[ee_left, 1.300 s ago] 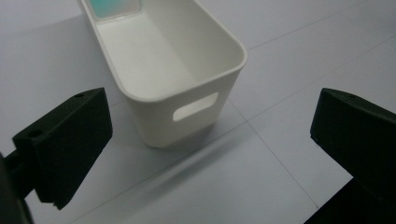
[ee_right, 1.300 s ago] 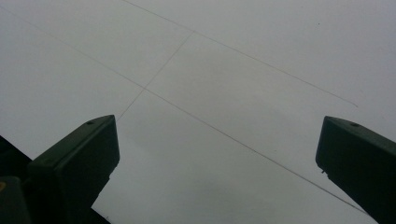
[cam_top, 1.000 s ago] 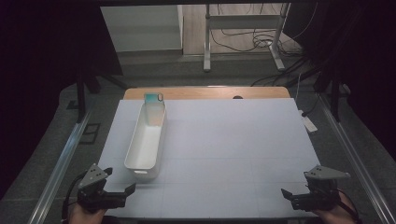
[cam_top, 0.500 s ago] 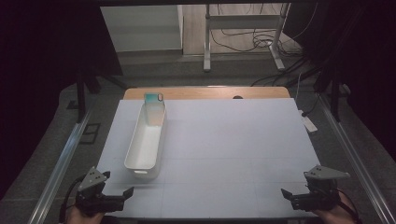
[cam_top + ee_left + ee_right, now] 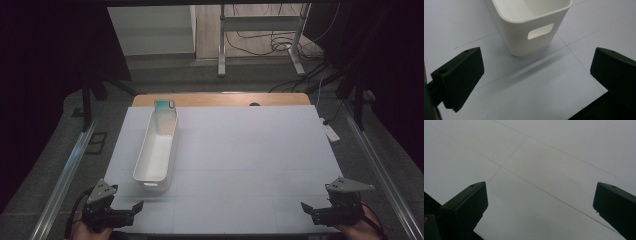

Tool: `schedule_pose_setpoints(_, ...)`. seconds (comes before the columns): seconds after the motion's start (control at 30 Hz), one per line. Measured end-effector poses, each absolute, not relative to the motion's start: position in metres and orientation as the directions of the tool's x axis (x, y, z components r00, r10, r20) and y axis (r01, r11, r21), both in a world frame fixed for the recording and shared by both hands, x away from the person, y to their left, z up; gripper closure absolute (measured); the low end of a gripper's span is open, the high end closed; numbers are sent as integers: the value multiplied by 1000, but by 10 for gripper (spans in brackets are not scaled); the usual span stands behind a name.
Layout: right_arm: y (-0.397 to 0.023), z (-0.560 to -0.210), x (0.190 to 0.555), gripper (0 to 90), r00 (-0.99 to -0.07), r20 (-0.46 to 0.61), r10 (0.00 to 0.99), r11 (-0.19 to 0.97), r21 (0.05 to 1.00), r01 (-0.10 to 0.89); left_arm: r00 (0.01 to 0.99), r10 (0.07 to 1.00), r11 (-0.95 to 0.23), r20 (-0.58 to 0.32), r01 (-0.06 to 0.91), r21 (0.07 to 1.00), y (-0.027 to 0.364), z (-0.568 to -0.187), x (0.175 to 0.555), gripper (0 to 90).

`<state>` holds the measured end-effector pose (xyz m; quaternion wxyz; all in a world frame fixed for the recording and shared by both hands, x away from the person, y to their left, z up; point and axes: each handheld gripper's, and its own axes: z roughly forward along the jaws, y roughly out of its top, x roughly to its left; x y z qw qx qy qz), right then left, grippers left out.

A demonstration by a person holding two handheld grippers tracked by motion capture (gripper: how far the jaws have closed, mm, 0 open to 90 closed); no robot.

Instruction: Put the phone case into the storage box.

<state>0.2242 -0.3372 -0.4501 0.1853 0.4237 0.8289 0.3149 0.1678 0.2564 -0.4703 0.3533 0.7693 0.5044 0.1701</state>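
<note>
Judging by the layout, nothing is under way yet: the long white plastic bin (image 5: 156,150) (a teal-capped bottle (image 5: 165,116) standing at its far end) sits untouched on the table's left, while the left gripper (image 5: 136,206), just short of it, and the right gripper (image 5: 306,207), well apart, both gape empty.

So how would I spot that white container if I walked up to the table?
Start at the pale table and look to its left half. A long, narrow white tub lies there lengthwise, its near end in front of the left gripper. It has an oval handle slot in its end wall and a teal-topped item at its far end.
</note>
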Motion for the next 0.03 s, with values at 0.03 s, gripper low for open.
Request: schedule_pose_setpoints(0.03,-337,-450,225,0,-573,-39,819,443,678,587,433,896,-242,-95,656,715,256,-470,168,0)
